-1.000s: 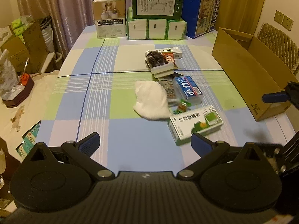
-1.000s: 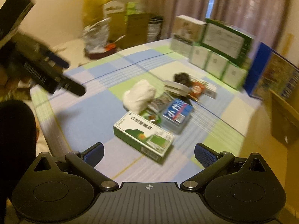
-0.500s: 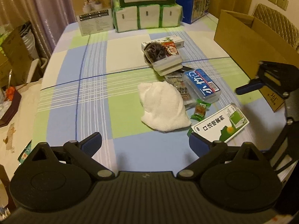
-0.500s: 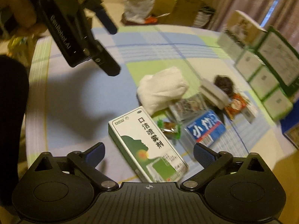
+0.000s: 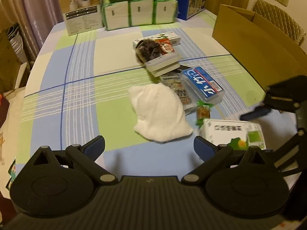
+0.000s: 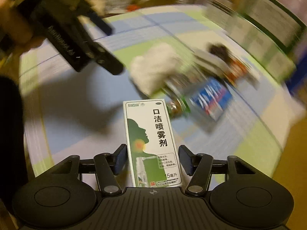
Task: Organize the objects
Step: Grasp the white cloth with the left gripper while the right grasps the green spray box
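Right wrist view: your right gripper point(image 6: 152, 160), empty and wide half a second ago, now clamps the green-and-white cardboard spray box point(image 6: 151, 143) near the checked tablecloth's point(image 5: 76, 103) near edge, ready for lifting; left gripper point(image 5: 149, 147) stays open, empty.

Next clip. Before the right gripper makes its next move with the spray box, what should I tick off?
1. The spray box sits between the fingers of the right gripper: ok.
2. Both pads touch its sides: ok.
3. The left gripper is open and empty: ok.
4. The cardboard box has its top open: ok.
5. Room inside it: cannot tell.
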{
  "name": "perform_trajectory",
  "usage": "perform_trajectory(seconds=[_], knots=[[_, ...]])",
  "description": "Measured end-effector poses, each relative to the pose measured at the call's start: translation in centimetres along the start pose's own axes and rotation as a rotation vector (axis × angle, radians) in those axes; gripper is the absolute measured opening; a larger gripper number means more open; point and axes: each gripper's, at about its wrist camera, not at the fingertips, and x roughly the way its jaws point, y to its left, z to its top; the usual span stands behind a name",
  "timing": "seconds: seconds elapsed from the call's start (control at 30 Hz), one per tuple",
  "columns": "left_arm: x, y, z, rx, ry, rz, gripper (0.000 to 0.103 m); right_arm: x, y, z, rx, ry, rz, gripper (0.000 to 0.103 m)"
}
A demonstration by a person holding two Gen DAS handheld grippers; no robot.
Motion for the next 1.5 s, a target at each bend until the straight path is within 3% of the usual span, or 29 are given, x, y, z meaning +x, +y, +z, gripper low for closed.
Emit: perform_trajectory(seconds=[0.17, 0.27, 0.4, 0.5, 0.6, 0.67, 0.77, 0.87, 0.93, 0.97, 1.13, 1.27, 1.5], knots=[[0.9, -0.8, 0.9, 0.004, -0.014, -0.019, 0.093, -1.7, -1.7, -2.5, 0.308, -0.005, -0.125, 0.054], [2.1, -1.3, 1.7, 0.013, -0.015, -0.017, 0.086, -2.3, -1.9, -3.3, 0.382, -0.035, -0.168, 0.055], [4.0, -1.9, 2.8, 0.025, -0.002, -0.015, 0.079, -2.2, -2.1, -3.2, 0.399, -0.056, -0.158, 0.055], [5.3, -2.2, 3.1, 0.047, 0.016, 0.009, 0.074, -1.5, -2.4, -3.0, 0.39, -0.049, -0.158, 0.062], [5.9, -2.1, 3.1, 0.049, 0.021, 0.023, 0.062, -1.6, -2.8, -3.3, 0.406, -0.071, -0.159, 0.069], [5.8, -1.9, 2.9, 0.045, 0.022, 0.015, 0.049, -1.6, -3.1, -3.6, 0.419, -0.079, -0.147, 0.07], [5.0, -2.0, 2.4, 0.064, 0.034, 0.004, 0.037, -1.4, -3.1, -3.7, 0.425, -0.08, -0.125, 0.07], [4.6, -2.3, 1.9, 0.099, 0.038, 0.007, 0.036, -1.0, -3.3, -3.7, 0.432, -0.072, -0.116, 0.069], [4.8, -2.4, 1.9, 0.099, 0.038, 0.008, 0.036, -0.7, -3.5, -3.7, 0.443, -0.07, -0.108, 0.063], [4.9, -2.5, 2.0, 0.098, 0.04, 0.012, 0.037, -0.6, -3.6, -3.7, 0.451, -0.072, -0.104, 0.055], [5.9, -3.5, 1.8, 0.133, 0.048, 0.052, 0.041, -0.7, -3.1, -3.6, 0.444, -0.069, -0.127, 0.053], [5.2, -3.6, 1.7, 0.111, 0.047, 0.067, 0.03, -1.6, -2.6, -3.9, 0.477, -0.09, -0.134, 0.053], [1.0, -3.9, 0.8, 0.047, 0.016, 0.074, 0.029, -4.7, -2.0, -4.6, 0.547, -0.139, -0.147, 0.053]])
